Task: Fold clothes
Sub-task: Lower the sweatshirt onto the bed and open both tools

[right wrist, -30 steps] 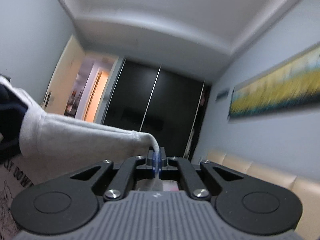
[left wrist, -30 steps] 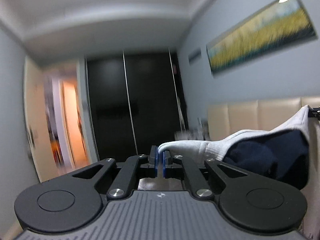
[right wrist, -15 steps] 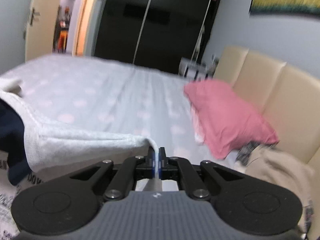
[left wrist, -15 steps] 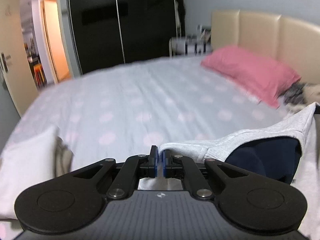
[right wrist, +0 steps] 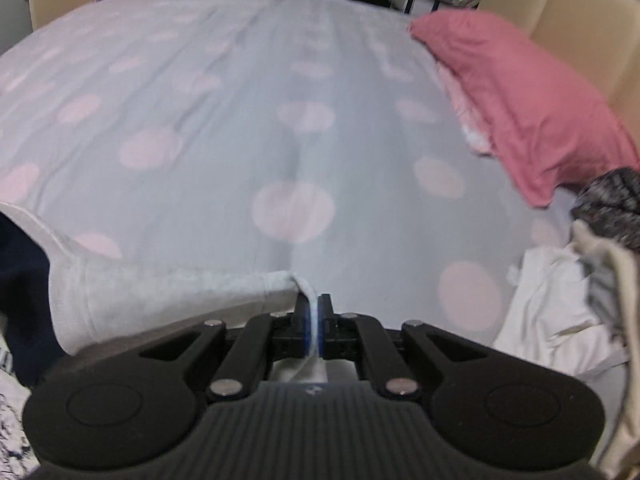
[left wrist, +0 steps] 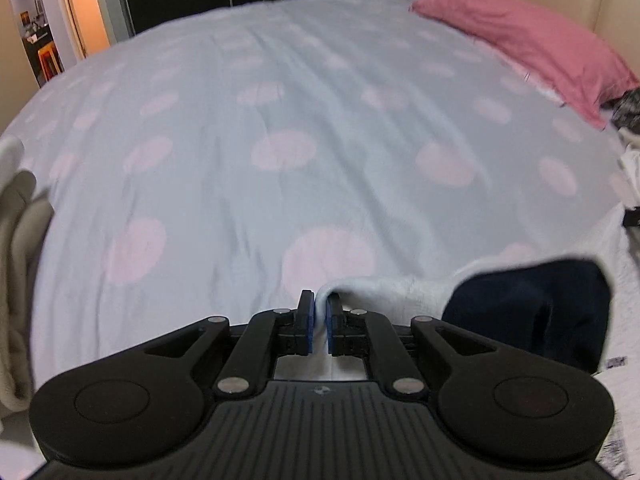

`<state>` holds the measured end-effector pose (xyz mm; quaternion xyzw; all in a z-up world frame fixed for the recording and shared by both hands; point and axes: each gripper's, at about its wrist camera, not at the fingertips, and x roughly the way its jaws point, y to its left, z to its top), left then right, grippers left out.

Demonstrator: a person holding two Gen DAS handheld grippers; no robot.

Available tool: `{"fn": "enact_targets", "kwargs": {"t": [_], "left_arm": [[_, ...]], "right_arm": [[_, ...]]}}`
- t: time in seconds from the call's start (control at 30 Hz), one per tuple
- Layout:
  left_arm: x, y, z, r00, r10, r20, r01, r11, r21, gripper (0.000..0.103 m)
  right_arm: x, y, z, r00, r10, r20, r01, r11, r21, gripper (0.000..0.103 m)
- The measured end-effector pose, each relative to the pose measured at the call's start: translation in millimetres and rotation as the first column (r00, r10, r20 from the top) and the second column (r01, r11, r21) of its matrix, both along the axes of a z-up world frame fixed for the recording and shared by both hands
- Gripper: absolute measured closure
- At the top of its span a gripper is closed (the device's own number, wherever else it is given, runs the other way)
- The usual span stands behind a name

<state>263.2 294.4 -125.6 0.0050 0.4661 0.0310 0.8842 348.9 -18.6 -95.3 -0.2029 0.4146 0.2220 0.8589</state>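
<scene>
A white top with a navy inside [left wrist: 400,288] is stretched between my two grippers, low over the bed's dotted blue cover [left wrist: 280,120]. My left gripper [left wrist: 319,308] has one edge of the top between its blue pads; its jaws are opening, and the cloth still hangs from them. My right gripper [right wrist: 314,306] is shut on the other edge of the top [right wrist: 160,292], which runs off to the left. The navy inside [left wrist: 528,312] sags open at the lower right of the left wrist view. Both grippers point down at the cover.
A pink pillow [right wrist: 520,100] lies at the right by the beige headboard [right wrist: 560,0]. A loose pile of white and cream clothes [right wrist: 560,300] and a grey knit [right wrist: 612,204] sit below it. Cream cloth [left wrist: 16,260] lies at the bed's left edge.
Both grippers have swung down from facing the wardrobe and wall to facing the bed, bringing the top low over the cover. The gap between the left pads looks slightly wider.
</scene>
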Motion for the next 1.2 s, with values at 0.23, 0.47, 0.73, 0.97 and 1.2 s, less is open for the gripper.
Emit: {"fn": "enact_targets", "kwargs": {"t": [0.23,0.47,0.73,0.97,1.2], "left_arm": [[-29,5,5,0.996,-0.038,0.076,0.038,0.999,0.010,0.088],[-47,-13,25,0.983,-0.142,0.119,0.152,0.985,-0.080,0.087],[-16,-52,-6,0.979,-0.201,0.043,0.205,0.970,-0.130,0.087],[22,-55,-17,0.988,-0.141,0.066,0.150,0.974,-0.171,0.087],[47,-50,-22,0.994,-0.071,0.078,0.082,0.985,-0.153,0.087]], "right_arm": [[-17,-6,8,0.989,0.095,0.110,-0.090,0.994,-0.055,0.066],[-70,-4,37,0.954,0.220,0.202,-0.232,0.972,0.037,0.070],[-93,58,-8,0.920,0.392,-0.010,-0.391,0.919,0.042,0.082],[-53,92,-18,0.946,0.321,-0.048,-0.317,0.945,0.085,0.082],[-6,109,-19,0.974,0.224,-0.026,-0.222,0.973,0.058,0.082]]}}
